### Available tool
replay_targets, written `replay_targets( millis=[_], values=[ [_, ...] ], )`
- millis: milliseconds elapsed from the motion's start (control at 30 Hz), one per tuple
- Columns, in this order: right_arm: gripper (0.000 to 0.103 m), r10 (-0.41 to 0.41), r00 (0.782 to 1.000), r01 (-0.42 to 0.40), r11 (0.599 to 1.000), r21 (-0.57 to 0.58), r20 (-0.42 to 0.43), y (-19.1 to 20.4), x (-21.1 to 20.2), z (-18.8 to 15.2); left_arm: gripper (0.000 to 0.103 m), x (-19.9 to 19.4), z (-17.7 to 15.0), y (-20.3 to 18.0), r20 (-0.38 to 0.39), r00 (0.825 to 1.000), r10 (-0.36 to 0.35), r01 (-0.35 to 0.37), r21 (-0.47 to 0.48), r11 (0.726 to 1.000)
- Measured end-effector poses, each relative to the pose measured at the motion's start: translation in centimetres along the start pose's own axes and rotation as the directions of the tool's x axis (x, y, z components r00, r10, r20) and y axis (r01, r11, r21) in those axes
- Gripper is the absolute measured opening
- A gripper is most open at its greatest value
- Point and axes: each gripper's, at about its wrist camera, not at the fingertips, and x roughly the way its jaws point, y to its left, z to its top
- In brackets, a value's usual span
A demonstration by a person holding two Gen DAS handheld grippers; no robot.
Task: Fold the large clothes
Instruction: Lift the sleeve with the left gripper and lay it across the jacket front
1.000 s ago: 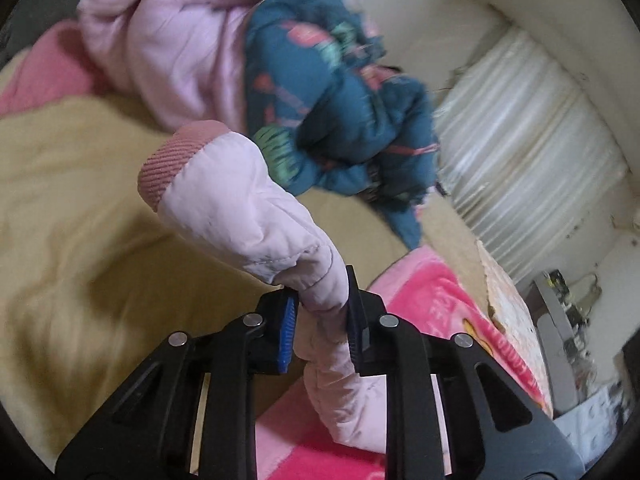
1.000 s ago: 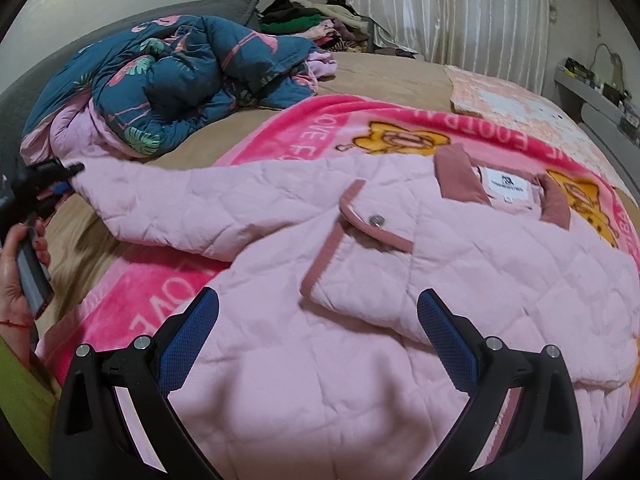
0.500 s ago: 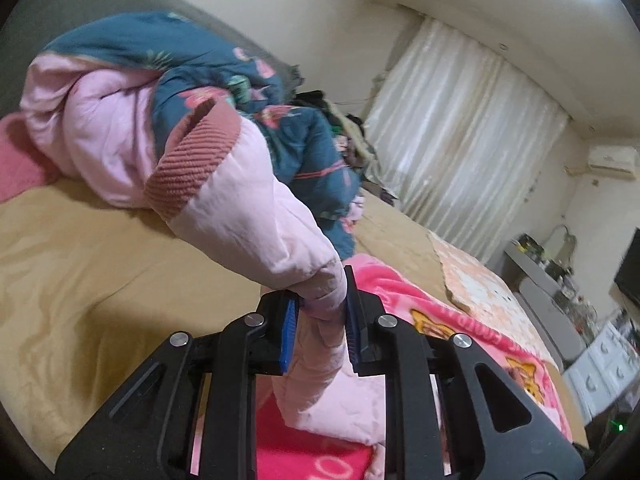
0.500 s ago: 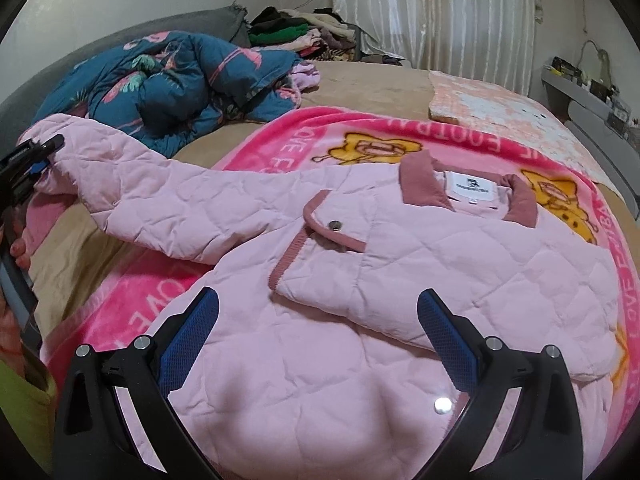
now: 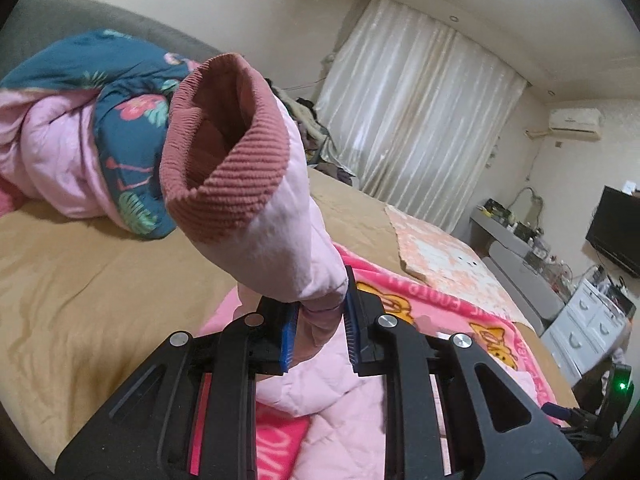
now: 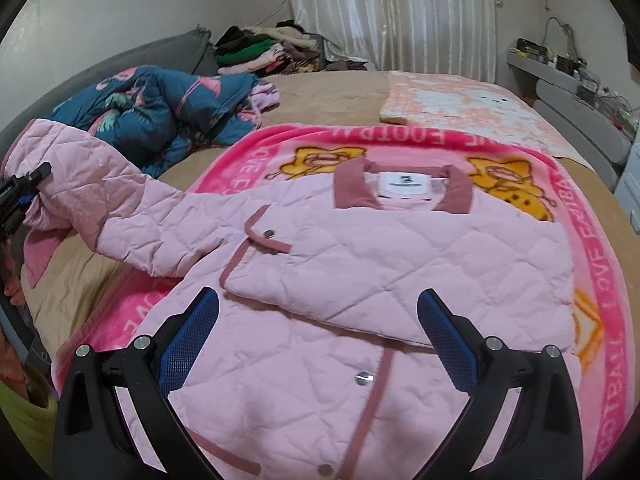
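Observation:
A pink quilted jacket [image 6: 360, 264] with a dusty-rose collar lies spread on a bright pink cartoon blanket [image 6: 592, 248] on the bed. Its far-left sleeve [image 6: 120, 200] is lifted off the bed. My left gripper [image 5: 320, 320] is shut on that sleeve [image 5: 276, 240] just below the ribbed rose cuff [image 5: 228, 160], which stands up with its opening toward the camera. In the right wrist view the left gripper [image 6: 24, 192] shows at the left edge, pinching the sleeve. My right gripper [image 6: 316, 336] hovers wide open above the jacket's front, holding nothing.
A crumpled teal floral duvet [image 6: 160, 116] with pink lining sits at the bed's far left. A heap of clothes [image 6: 272, 48] lies by the curtain. A peach patterned cloth [image 6: 460, 104] lies beyond the blanket. Dresser, TV and shelf stand at the right.
The left gripper has risen and rolled with the sleeve, so the cuff now stands upright facing the camera. The right gripper has drawn back and up, showing more of the jacket.

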Motion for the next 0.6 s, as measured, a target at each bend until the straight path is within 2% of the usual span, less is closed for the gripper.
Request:
replay_targets(
  millis=[167,600],
  values=[
    [0.099,-0.011,0.999,0.011,1.000,0.024,0.032,-2.1,-2.2,-0.1,0.013,0.3,0.3,-3.8,-0.005,0.999,-0.032,0.032,0.060,0.998],
    [0.099,-0.054,0.995,0.044,0.992,0.120,0.081,-8.0,-5.7,-0.1,0.012,2.8,-2.0,-10.7,-0.089,0.992,-0.088,0.102,0.165,0.981]
  ],
)
